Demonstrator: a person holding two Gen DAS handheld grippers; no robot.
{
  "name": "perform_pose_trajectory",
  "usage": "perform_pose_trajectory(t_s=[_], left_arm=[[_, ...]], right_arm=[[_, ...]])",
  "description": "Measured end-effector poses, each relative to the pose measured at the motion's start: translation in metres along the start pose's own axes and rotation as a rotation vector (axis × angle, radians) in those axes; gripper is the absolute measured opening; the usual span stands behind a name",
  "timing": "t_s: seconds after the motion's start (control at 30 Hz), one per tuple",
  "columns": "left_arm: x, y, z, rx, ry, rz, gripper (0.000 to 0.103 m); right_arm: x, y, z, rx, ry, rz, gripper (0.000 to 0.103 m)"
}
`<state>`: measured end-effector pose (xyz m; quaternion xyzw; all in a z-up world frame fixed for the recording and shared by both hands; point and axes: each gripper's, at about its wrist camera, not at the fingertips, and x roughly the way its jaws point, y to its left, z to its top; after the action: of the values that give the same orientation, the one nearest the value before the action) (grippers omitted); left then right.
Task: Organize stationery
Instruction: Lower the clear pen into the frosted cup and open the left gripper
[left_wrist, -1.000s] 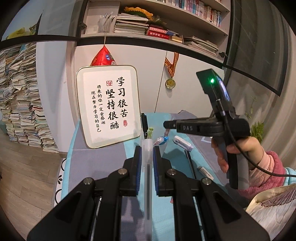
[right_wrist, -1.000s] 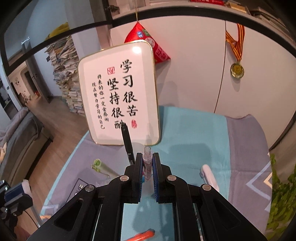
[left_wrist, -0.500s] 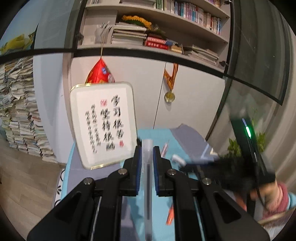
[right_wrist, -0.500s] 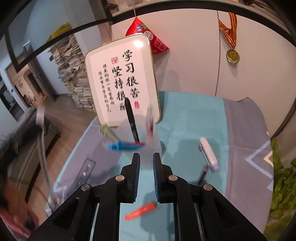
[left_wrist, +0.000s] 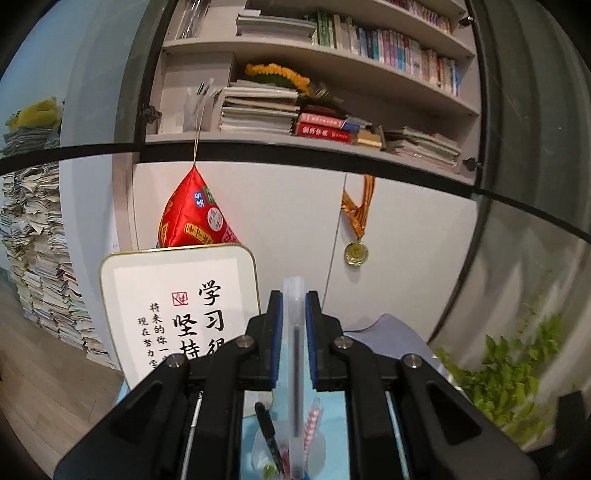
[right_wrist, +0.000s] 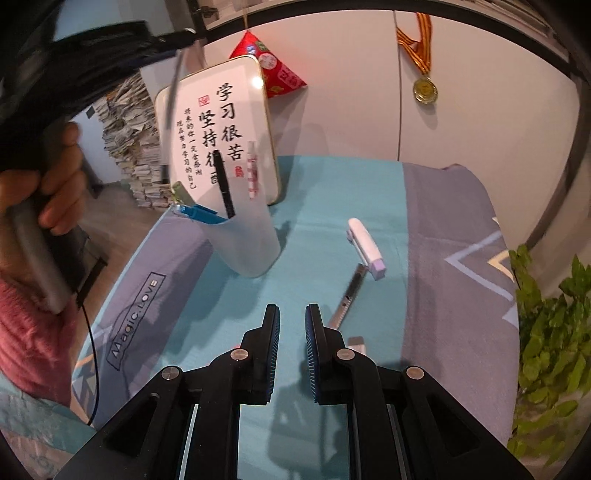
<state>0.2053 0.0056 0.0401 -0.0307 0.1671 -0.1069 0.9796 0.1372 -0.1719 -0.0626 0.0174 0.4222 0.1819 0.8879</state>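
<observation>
The left hand-held gripper (left_wrist: 294, 332) is pinching a clear pen (left_wrist: 294, 354) above the cup (right_wrist: 246, 240) at twelve o'clock for dropping in; the right hand-held gripper (right_wrist: 291, 332) is hanging pressed together, empty.

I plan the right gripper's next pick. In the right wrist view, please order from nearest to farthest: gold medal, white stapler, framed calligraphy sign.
1. White stapler, on the teal cloth, slightly right.
2. Framed calligraphy sign, upright behind the pen cup, left.
3. Gold medal, hanging on the cabinet, right.
</observation>
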Motion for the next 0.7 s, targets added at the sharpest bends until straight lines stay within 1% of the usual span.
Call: perform_pose_trajectory(t_s=[0.13, 0.27, 0.53, 0.7], left_arm=[[0.017, 0.004, -0.014, -0.014, 0.012, 0.044, 0.010], [0.022, 0.007, -0.028, -0.019, 0.025, 0.078, 0.010], [0.015, 0.008, -0.042, -0.013, 0.064, 0.057, 0.010], [0.016, 0.009, -0.052, -0.007, 0.112, 0.047, 0.010]], right_arm=[[0.001, -0.006, -0.002, 0.013, 0.001, 0.012, 0.013], [0.005, -0.006, -0.003, 0.013, 0.008, 0.027, 0.013], [0.013, -0.005, -0.004, 0.008, 0.025, 0.050, 0.013], [0.015, -0.004, -0.008, 0.008, 0.039, 0.054, 0.013]])
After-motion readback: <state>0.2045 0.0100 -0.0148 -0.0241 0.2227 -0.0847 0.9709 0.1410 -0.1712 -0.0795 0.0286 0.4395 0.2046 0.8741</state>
